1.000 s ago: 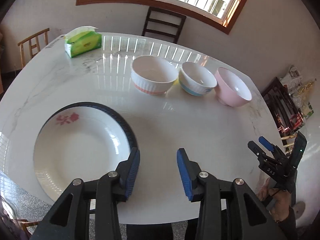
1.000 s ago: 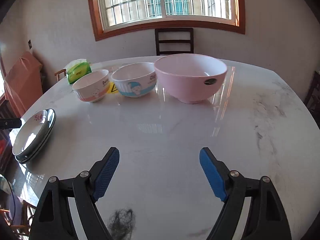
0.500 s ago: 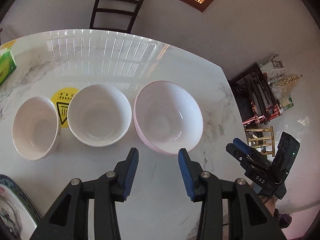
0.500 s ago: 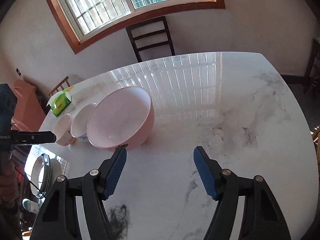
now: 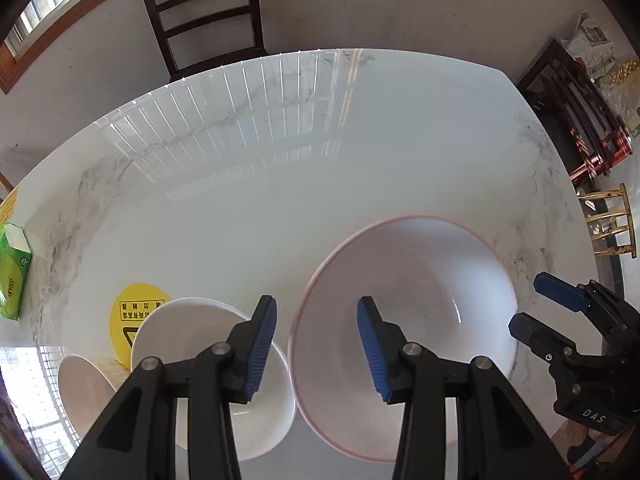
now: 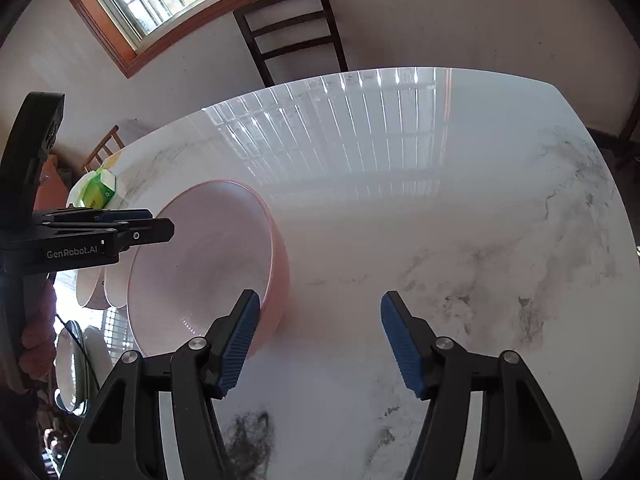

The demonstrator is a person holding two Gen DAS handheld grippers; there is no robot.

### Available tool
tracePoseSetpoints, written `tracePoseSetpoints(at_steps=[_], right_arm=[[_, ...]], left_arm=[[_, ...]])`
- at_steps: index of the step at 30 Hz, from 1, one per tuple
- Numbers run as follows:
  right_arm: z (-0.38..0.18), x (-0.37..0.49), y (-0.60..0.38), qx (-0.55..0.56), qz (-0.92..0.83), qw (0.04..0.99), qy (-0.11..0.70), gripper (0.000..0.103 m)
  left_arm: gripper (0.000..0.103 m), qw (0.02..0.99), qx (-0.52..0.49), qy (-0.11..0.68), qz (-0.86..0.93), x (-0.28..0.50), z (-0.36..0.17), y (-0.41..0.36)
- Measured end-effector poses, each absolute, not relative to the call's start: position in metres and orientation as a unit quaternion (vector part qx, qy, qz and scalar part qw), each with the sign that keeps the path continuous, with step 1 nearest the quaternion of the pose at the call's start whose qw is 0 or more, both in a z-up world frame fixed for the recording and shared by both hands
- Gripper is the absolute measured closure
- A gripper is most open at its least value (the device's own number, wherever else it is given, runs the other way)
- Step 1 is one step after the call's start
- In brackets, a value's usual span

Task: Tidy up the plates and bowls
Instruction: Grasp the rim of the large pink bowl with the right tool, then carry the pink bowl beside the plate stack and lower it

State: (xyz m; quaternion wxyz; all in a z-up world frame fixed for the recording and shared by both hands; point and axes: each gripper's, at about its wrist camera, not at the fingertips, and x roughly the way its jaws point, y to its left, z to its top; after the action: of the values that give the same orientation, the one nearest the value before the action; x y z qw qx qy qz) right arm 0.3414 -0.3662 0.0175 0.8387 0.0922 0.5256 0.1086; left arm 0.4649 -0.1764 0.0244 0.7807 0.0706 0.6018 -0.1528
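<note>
A large pink bowl (image 5: 420,300) stands on the white marble table (image 5: 280,184). Left of it are a white bowl (image 5: 192,340) and a second small bowl (image 5: 80,388). My left gripper (image 5: 316,344) hangs open above the pink bowl's left rim, which shows between its jaws, and the pads do not touch it. My right gripper (image 6: 320,340) is at the pink bowl's (image 6: 200,272) right side. Its jaws are closing, with the left pad in front of the rim and mostly bare table between them. Each gripper shows in the other view: right gripper (image 5: 528,304), left gripper (image 6: 158,226).
A stack of plates (image 6: 72,364) lies at the table's near left. A green tissue box (image 5: 12,276) and a yellow sticker (image 5: 136,312) sit further left. A dark chair (image 6: 296,28) stands behind the table. A dark clump (image 6: 248,432) lies near my right gripper.
My left gripper swept right from the plate, past the small bowls, to the pink bowl. My right gripper moved up to the bowl's right side and tipped downward, its jaws narrowing.
</note>
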Motion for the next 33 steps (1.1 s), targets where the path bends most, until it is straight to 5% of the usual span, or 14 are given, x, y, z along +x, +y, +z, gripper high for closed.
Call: tracePoseSetpoints(at_steps=[2,4,5,19,33], right_arm=[[0.011,0.345,-0.359,0.094,0.122,0.829,0.537,0.060],[0.005,0.346,-0.351,0.095,0.137,0.820,0.547,0.080],[0.004,0.346,-0.348,0.089,0.138,0.820,0.548,0.088],[0.046,0.259,-0.331,0.088,0.182,0.820,0.536,0.089],[0.025,0.200,-0.242,0.023,0.188,0.801,0.568,0.090]], left_arm=[[0.062,0.782,0.064,0.601,-0.152,0.466,0.018,-0.175],[0.091,0.780,0.072,0.603,-0.153,0.463,0.013,-0.180],[0.093,0.780,0.079,0.601,-0.153,0.461,0.011,-0.181],[0.093,0.771,0.025,0.617,-0.157,0.340,0.035,-0.127],[0.093,0.761,-0.013,0.637,-0.121,0.256,0.021,-0.056]])
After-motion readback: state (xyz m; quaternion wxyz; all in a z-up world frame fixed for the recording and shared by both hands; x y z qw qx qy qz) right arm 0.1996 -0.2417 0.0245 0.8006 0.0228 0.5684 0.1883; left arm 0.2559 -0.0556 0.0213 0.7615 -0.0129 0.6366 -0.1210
